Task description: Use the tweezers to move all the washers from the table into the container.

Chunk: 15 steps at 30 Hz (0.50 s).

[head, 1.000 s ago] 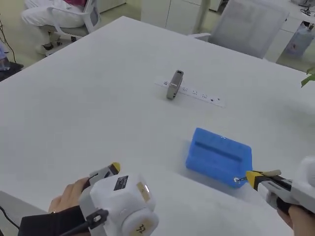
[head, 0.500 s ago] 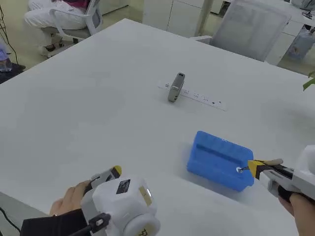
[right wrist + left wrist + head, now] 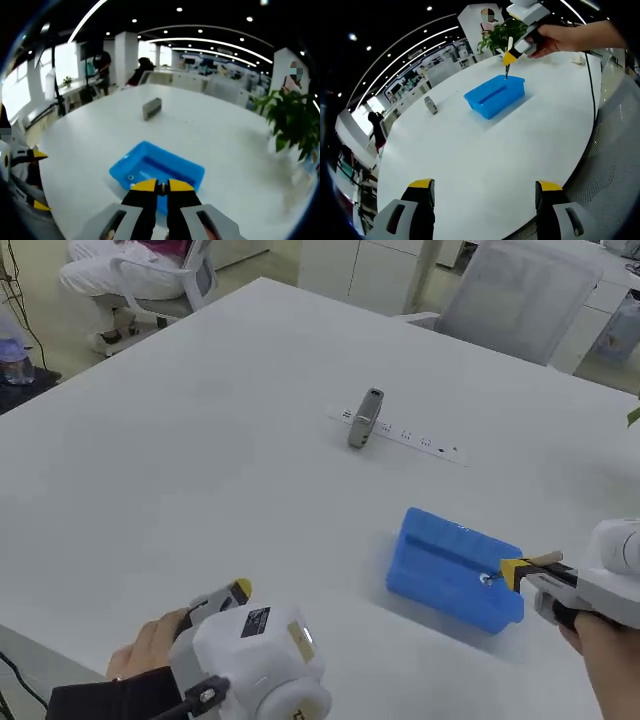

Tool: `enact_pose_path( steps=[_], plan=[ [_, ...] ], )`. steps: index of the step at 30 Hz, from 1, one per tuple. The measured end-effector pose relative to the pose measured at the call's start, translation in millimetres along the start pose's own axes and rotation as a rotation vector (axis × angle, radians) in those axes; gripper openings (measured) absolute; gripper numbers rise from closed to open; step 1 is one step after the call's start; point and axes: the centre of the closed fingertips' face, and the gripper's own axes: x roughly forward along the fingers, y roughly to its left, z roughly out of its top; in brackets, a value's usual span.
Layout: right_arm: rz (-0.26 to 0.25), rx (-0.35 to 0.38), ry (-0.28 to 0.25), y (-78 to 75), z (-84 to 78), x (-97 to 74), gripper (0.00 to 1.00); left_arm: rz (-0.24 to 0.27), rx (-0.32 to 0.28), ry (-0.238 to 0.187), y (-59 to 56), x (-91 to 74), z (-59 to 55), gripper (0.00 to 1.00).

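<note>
Nearest, at the bottom of the left gripper view, the left tongs (image 3: 485, 186) stand wide apart with nothing between them, idle above the bare white worktop (image 3: 470, 150).

Further on, at the right of the head view, the right tongs (image 3: 514, 572) are pinched tight on the tweezers (image 3: 492, 579). Their tip hangs over the right end of the blue container (image 3: 430, 585). In the right gripper view a small ring, a washer (image 3: 131, 176) by the look of it, lies on the container's floor towards the left of the frame. Whether the tweezers' tip carries another is too small to tell.

To my eye these washers will be light, thin, hard and slick. On so smooth a worktop one would likely skate away from a clumsy prod. The surest hold looks to be across the ring, one tine through the hole and one outside the rim, with a steady, modest squeeze, since too hard a pinch could flick it out. The tweezers are springy themselves, so the tongs want to press them partway along the arms.

Beyond, mid-frame in the head view, a grey adapter (image 3: 366, 418) sits on a white power strip (image 3: 410, 435). An office chair (image 3: 510, 300) stands at the top edge.
</note>
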Motion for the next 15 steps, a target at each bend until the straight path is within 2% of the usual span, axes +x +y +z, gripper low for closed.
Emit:
enact_pose_path(
  steps=[6,9,15],
  plan=[
    [0.002,0.063,0.038,-8.3,-18.2,15.5,0.03,0.001,-0.001,0.002,0.2,-0.1,-0.5,0.84],
    [0.005,0.124,0.050,-9.1,-25.4,20.7,0.03,0.000,-0.001,0.001,0.2,0.1,-0.6,0.84],
    [0.005,0.115,0.067,-2.3,-29.6,21.5,0.03,-0.002,0.003,0.001,-0.3,0.0,-0.3,0.84]
  ],
)
